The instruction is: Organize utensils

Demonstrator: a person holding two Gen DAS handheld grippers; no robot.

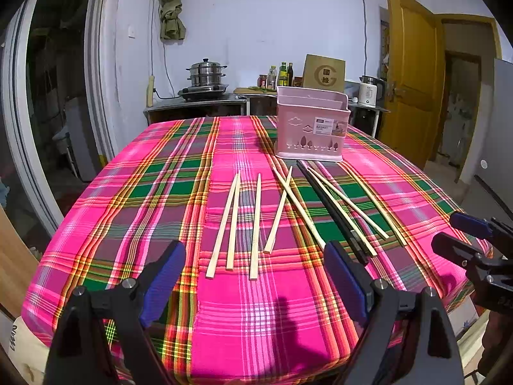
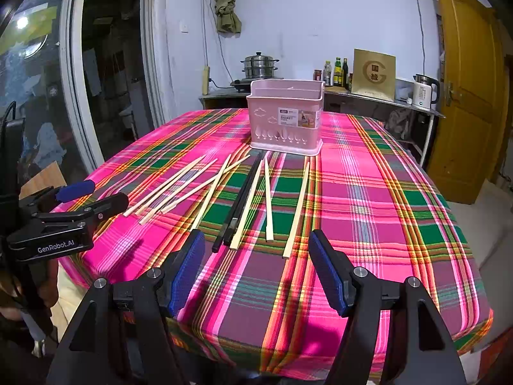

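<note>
On the plaid tablecloth [image 1: 256, 320] we held our left gripper [image 1: 255, 276] and right gripper [image 2: 256, 263] spread wide, empty, near the loose chopsticks [image 1: 255, 224] lying before the pink basket [image 1: 309, 128].

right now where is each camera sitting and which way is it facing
Left wrist view: on the left gripper near the table's front edge, facing the pink plastic utensil basket over the pale wooden chopsticks; its own open jaws show, and the right gripper at the right edge.
Right wrist view: on the right gripper, further right, facing the same basket; its own open jaws show, and the left gripper at the left edge.
Shared: basket, chopsticks, black chopstick pair, pink plaid tablecloth.
</note>
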